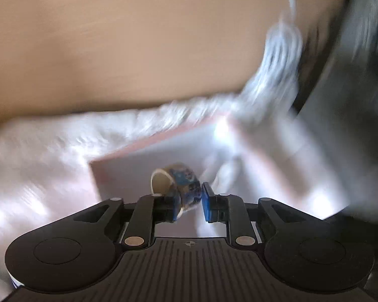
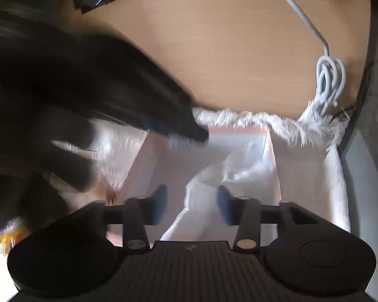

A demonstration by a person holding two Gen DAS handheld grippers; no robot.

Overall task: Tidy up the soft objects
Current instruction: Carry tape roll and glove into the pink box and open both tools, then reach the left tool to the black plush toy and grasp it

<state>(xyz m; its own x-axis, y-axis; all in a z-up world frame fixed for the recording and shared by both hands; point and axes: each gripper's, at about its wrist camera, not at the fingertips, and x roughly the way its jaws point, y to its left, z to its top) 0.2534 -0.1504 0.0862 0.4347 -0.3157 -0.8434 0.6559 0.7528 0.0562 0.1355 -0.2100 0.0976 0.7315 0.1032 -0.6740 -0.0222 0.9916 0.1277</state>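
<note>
Hanging between the left gripper's [image 1: 189,201] slightly parted jaws, a tape roll [image 1: 175,185] sits over the pink box [image 1: 128,173]; rightward, the right gripper [image 2: 192,205] gapes empty, white cloth [image 2: 204,201] directly ahead.

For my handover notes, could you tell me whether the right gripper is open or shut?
Open: the right gripper shows a clear gap between its blue pads, with white cloth beyond them, not pinched.
</note>
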